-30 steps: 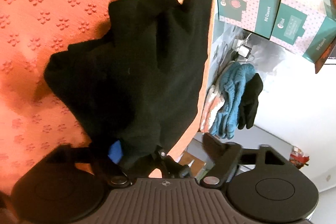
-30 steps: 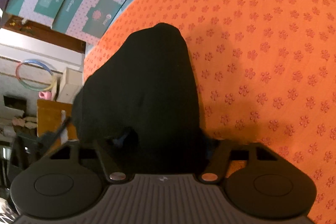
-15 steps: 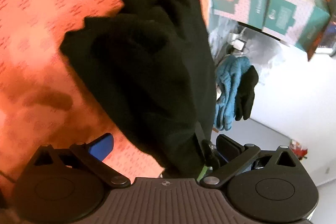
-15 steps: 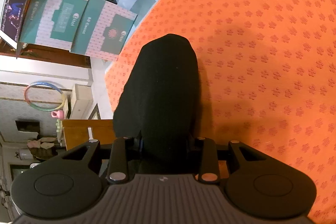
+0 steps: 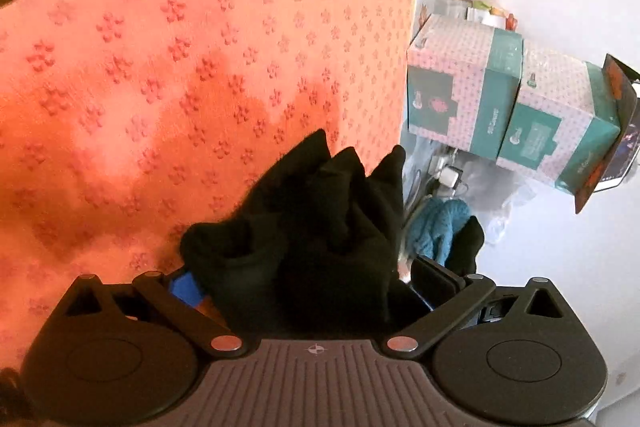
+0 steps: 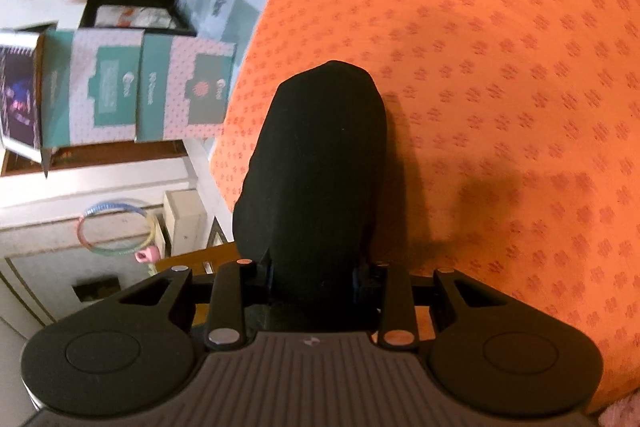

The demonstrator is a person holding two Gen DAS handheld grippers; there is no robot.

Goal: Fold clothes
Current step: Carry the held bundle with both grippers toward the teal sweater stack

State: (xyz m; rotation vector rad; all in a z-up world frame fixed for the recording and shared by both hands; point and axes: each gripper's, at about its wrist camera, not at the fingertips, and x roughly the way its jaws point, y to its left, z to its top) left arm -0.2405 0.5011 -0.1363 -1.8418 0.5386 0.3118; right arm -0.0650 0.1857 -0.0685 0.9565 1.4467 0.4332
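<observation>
The right gripper (image 6: 312, 277) pinches a black knit glove (image 6: 316, 163) above the orange flower-embossed cloth (image 6: 500, 87); the left gripper (image 5: 304, 291) stands wide open, the glove (image 5: 320, 227) bunched between its fingers.

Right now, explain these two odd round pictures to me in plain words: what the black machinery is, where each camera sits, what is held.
No robot here: a person holds a two-finger clamp in each hand, and each carries a wide-angle camera looking along its fingers. The black machinery at the bottom is the clamp itself. In the left view, the left gripper is wide open, with a black glove bunched between its fingers. In the right view, the right gripper is closed on black cloth, probably the same garment. Below lies an orange patterned cloth.
</observation>
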